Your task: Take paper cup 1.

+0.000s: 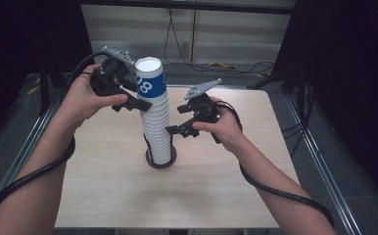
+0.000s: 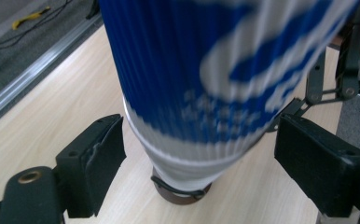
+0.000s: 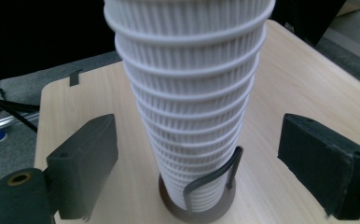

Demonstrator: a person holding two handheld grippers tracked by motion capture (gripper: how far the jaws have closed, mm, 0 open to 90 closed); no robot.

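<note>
Both tongs, left (image 1: pixel 137 100) and right (image 1: pixel 181 126), gape unclamped around the cup stack (image 1: pixel 156 122), touching nothing.

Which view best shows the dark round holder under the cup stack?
The right gripper view: the holder shows its base and upright wire loop against the white cup stack. The high view shows it whole but small; the left gripper view catches just its edge.

My left gripper (image 1: pixel 139 96) meets the blue-banded top cup (image 1: pixel 151 78) of the cup stack (image 1: pixel 157 129) at frame centre. My right gripper (image 1: pixel 179 120) sits just right of the stack, lower down, above the dark holder (image 1: pixel 160 160) on the table (image 1: pixel 226 171).
</note>
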